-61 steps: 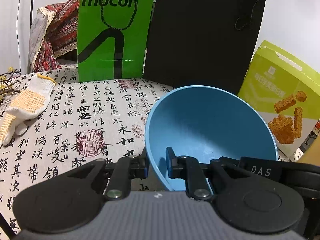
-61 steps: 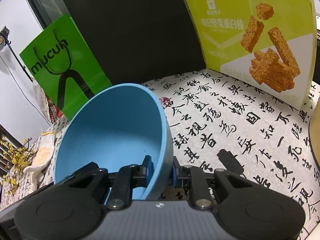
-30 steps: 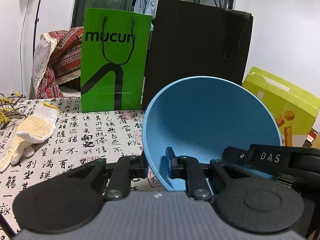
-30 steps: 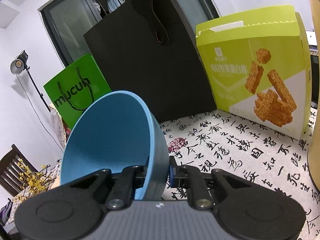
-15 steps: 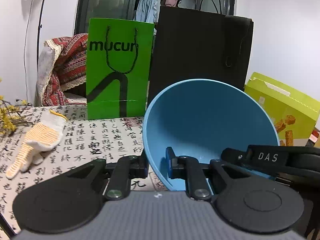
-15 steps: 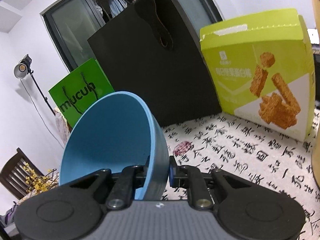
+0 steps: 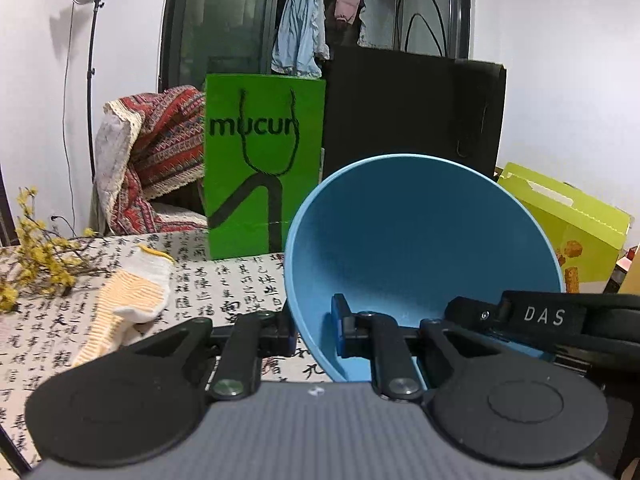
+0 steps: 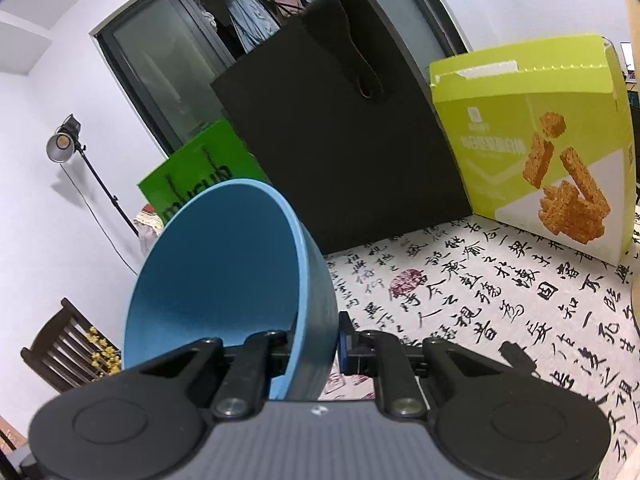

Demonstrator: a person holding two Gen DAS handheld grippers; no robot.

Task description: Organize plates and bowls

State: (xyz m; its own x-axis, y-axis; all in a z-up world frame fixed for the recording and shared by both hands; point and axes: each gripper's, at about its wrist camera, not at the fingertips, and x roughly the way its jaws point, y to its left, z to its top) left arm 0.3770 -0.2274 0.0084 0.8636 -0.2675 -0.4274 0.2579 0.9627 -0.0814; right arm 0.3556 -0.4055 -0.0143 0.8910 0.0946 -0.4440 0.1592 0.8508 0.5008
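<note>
The blue bowl hung mid-frame above the table, its rim clamped by our left tongs and right tongs; uneven pulls, we judged, could tip it loose.

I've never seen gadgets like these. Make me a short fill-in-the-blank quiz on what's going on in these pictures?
1. Both the left gripper and the right gripper clamp the rim of one round ____ plastic bowl.
2. The green paper bag bears the printed word ____.
3. On the calligraphy-print tablecloth, beside the dried yellow flowers, lies a knitted white and yellow ____.
4. The yellow-green snack box stands beside a tall ____ paper bag.

Missing words: blue; mucur; glove; black
</note>
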